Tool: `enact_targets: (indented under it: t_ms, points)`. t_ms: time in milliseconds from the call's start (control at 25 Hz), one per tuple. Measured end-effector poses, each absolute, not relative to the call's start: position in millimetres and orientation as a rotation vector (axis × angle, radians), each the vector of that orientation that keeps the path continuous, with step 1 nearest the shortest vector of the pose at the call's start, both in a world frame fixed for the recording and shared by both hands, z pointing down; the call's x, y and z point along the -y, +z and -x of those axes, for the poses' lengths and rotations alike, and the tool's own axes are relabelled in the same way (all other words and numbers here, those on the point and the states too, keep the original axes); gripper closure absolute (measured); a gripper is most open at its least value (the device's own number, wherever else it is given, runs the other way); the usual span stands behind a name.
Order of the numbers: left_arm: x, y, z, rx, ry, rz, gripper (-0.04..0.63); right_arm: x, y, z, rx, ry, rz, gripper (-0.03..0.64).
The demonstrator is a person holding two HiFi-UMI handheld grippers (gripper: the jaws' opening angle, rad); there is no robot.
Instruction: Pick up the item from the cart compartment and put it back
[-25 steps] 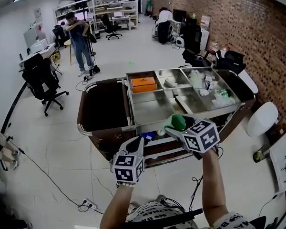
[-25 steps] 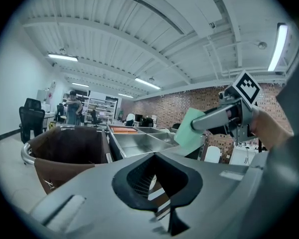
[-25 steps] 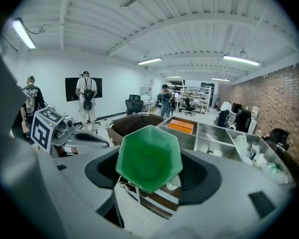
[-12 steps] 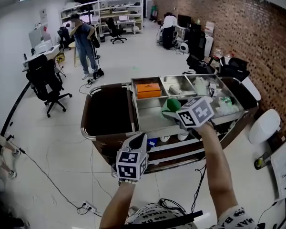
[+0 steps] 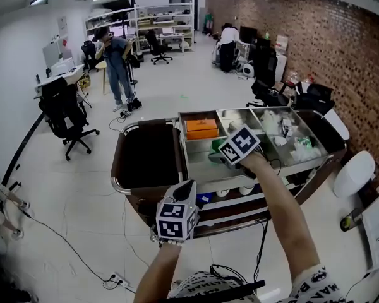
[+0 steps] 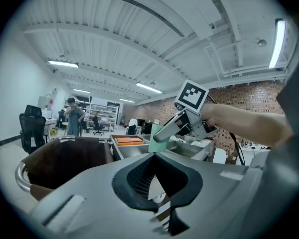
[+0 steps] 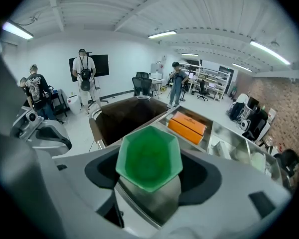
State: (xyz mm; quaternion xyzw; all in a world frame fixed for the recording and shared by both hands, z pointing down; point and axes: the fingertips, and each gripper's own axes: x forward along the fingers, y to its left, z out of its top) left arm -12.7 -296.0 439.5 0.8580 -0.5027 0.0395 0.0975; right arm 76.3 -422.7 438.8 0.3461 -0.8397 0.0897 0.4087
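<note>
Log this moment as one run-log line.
right tool: shut on green hexagonal plastic cup | cup: above bare steel cart compartment | left tool: shut, empty

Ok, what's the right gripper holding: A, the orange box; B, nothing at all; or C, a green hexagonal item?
C: the right gripper has its jaws closed on the green hexagonal item, while the orange box sits in its cart compartment.

Ceiling strip lights [image 6: 278, 43] lit the room brightly and evenly; fisheye distortion bent the edges, both gripper views dark-vignetted, foregrounds blurred
</note>
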Motion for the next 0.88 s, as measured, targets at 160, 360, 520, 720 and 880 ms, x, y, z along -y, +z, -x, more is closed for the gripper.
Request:
enact_targets:
  t_ms: [160,360,520,720,880]
  points:
    - [301,444,16,1.492,0.126,-2.53,0.591,439,463,-70,2.069,0.251,-0.848,0.288]
    - [304,451,21,1.502,0.14,-2.513,0.591,459,492,-71,2.007,0.302,-0.852,0.287]
    - [305,456,25,1.509,0.14,-2.5,0.591,471,514,-72,1.974,0.348,-0.868,0.287]
    - [305,461,32,1.523,0.139,-2.479,0.591,478,533,-74,1.949,0.376,-0.883,0.285]
    - [303,462,38,1.531,0.134,-2.469,0.591,480,538,-73,1.943,0.363,-0.891,0.284]
